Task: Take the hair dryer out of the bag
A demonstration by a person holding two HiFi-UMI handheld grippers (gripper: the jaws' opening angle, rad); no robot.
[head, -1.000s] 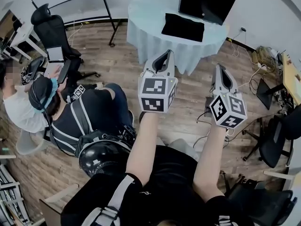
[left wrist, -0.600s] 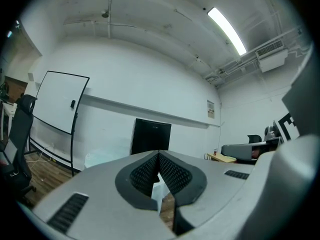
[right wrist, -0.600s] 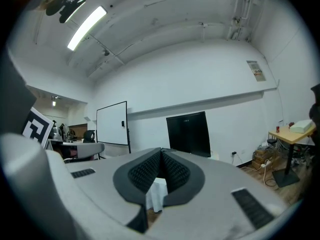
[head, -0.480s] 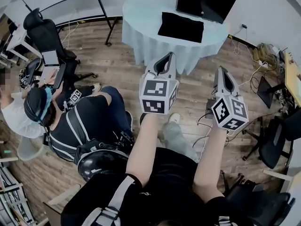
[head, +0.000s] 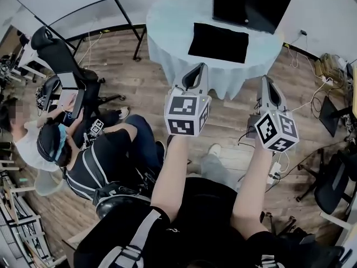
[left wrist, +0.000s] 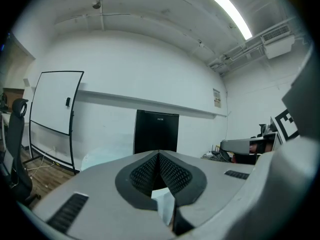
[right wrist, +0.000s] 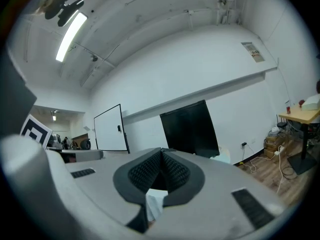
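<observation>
A flat black bag-like item (head: 218, 42) lies on a round table draped in a pale cloth (head: 167, 43), with a black upright panel (head: 254, 3) behind it. No hair dryer shows in any view. I hold both grippers side by side in the air short of the table, pointing at it. My left gripper (head: 195, 71) is shut, its ribbed pads (left wrist: 150, 173) meeting with nothing between them. My right gripper (head: 269, 86) is shut and empty too. Past the shut jaws of each, the black panel (left wrist: 156, 131) (right wrist: 190, 129) stands against the white wall.
Two people sit low at the left (head: 97, 161), beside a black office chair (head: 56, 52) and a whiteboard on a stand (head: 61, 1). Cables and a power strip (head: 274, 169) lie on the wooden floor at the right, near more chairs (head: 334, 183).
Both grippers have moved forward with me toward the round table, which now sits a little nearer and larger. Their jaws have stayed shut.
</observation>
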